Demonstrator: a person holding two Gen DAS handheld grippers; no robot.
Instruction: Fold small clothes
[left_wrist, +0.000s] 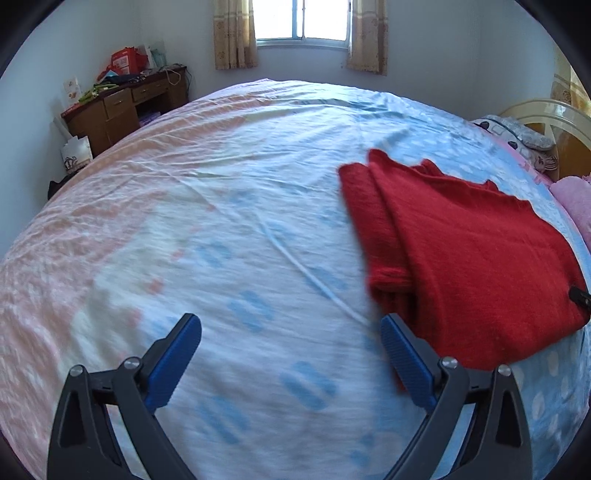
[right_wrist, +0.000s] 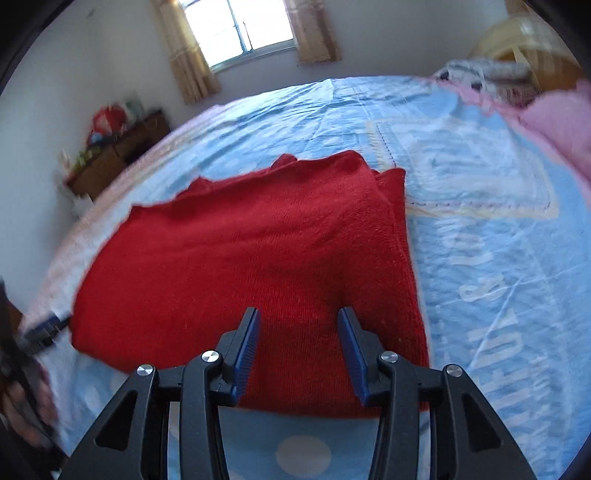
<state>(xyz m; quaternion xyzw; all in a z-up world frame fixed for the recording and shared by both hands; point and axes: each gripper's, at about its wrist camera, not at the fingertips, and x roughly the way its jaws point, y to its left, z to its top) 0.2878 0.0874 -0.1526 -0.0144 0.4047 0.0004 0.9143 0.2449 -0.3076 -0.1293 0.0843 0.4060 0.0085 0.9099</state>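
On the bed sheet (left_wrist: 258, 206) lay a folded red sweater (right_wrist: 258, 251). Left gripper (left_wrist: 291, 328) gaped wide, empty; right gripper (right_wrist: 299, 317) stood half-spread above the knit, gripping nothing.

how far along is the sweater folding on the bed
Done: the red sweater lies folded in layers on the bed sheet. In hand: nothing; the left tool is open over bare sheet, the right tool open above the sweater. Left: possibly one more fold, hard to judge.
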